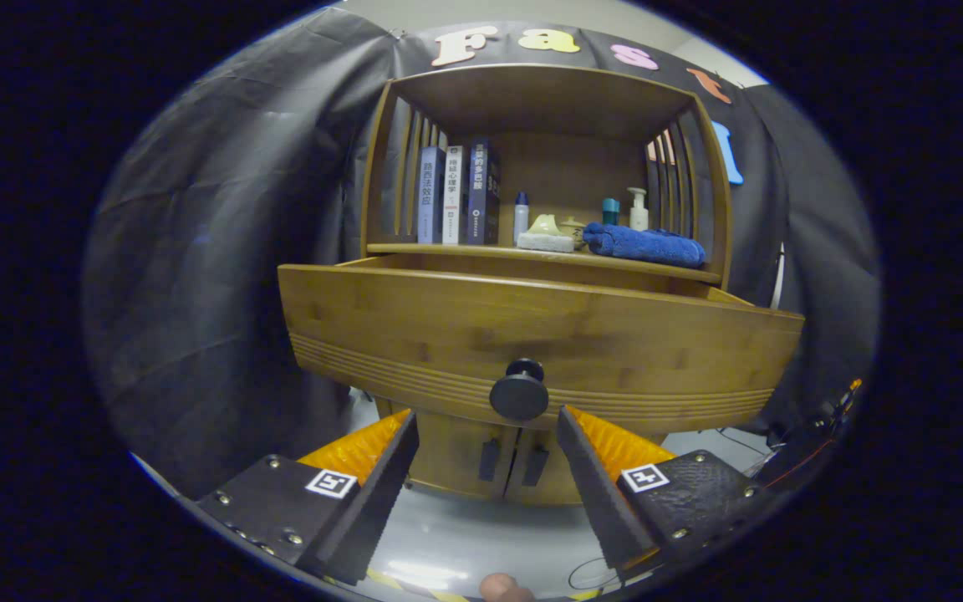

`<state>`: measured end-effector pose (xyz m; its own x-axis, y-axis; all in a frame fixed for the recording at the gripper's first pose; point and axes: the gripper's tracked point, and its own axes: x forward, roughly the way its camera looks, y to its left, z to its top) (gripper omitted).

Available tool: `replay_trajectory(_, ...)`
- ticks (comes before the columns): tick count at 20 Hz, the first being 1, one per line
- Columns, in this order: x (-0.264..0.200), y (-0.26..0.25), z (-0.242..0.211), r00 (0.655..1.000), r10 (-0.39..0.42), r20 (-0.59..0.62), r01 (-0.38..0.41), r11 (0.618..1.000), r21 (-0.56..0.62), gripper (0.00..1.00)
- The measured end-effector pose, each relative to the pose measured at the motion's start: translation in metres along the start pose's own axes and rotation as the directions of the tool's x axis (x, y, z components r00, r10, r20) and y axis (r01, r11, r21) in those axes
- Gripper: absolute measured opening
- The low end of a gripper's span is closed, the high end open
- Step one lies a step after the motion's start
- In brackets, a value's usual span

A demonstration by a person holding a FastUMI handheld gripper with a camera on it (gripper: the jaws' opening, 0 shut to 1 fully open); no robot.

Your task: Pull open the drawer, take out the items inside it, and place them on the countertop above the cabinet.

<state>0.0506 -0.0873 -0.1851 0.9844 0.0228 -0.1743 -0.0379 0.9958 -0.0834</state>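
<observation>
A wooden cabinet stands ahead with its drawer (532,334) pulled out toward me. A round dark knob (520,391) sits at the middle of the drawer front. My gripper (486,426) is open, its two fingers spread to either side of the knob and just below it, touching nothing. The inside of the drawer is hidden behind its tall front panel. Above the drawer runs the countertop (465,249), roofed by an open wooden shelf frame.
On the countertop stand three books (456,196) at the left, a small bottle (521,216), a pale sponge-like block (545,238), a folded blue towel (644,244) and a pump bottle (639,209). Two lower cabinet doors (511,460) sit under the drawer. Cables lie at the right.
</observation>
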Motion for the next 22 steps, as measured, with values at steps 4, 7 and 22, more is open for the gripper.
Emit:
replay_trajectory(4,0.023,0.002,-0.001,0.999,-0.031,-0.009,0.031,0.999,0.024,0.99)
replay_trajectory(7,0.044,0.001,-0.001,0.998,-0.061,-0.012,0.061,0.998,0.028,0.99)
replay_trajectory(22,0.094,-0.014,0.006,0.976,-0.218,0.025,0.219,0.975,-0.034,1.0)
